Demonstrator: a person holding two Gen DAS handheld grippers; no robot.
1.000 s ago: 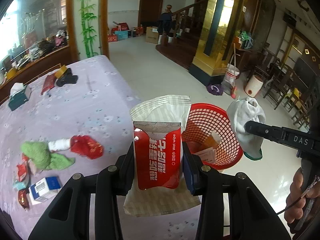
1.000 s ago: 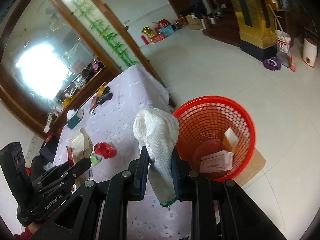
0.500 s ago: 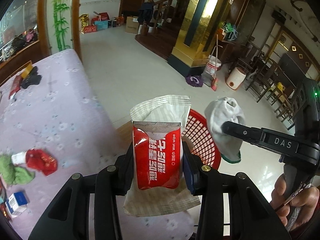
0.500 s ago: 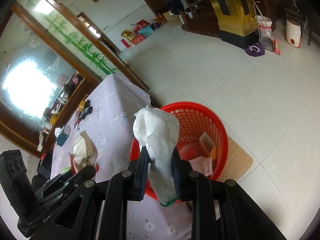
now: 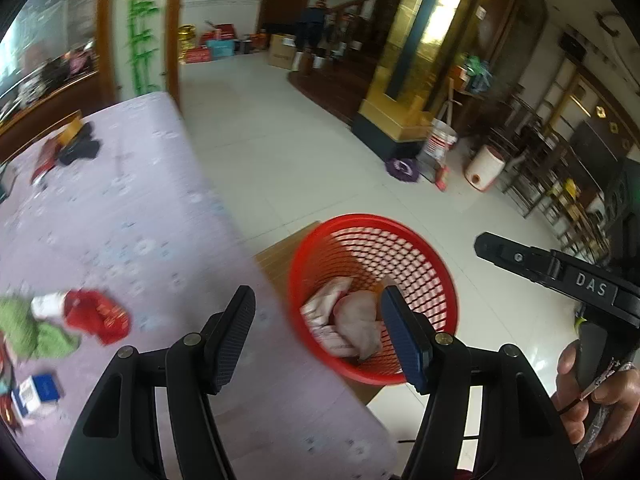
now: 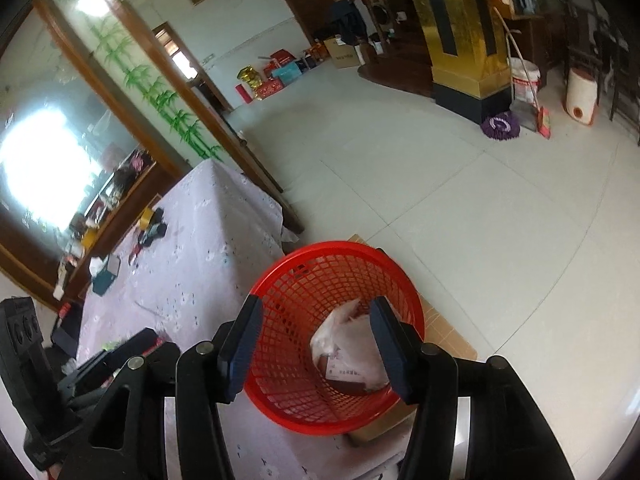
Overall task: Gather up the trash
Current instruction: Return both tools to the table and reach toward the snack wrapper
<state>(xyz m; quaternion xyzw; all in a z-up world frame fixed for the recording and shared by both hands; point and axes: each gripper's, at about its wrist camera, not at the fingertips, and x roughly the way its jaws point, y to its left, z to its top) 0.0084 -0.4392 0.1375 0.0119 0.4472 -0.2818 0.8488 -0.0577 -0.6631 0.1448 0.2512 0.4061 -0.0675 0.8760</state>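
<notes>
Both claws hang above the red basket (image 6: 336, 336), jaws opening with nothing between them: the left gripper (image 5: 316, 340) and the right gripper (image 6: 312, 344). The dropped trash (image 6: 352, 352) lies inside the basket, beside the table (image 5: 120, 216).

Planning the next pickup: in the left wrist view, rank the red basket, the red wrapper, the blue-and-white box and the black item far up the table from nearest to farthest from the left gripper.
1. Red basket, just right of the left gripper.
2. Red wrapper, left.
3. Blue-and-white box, lower left.
4. Black item, far upper left.
</notes>
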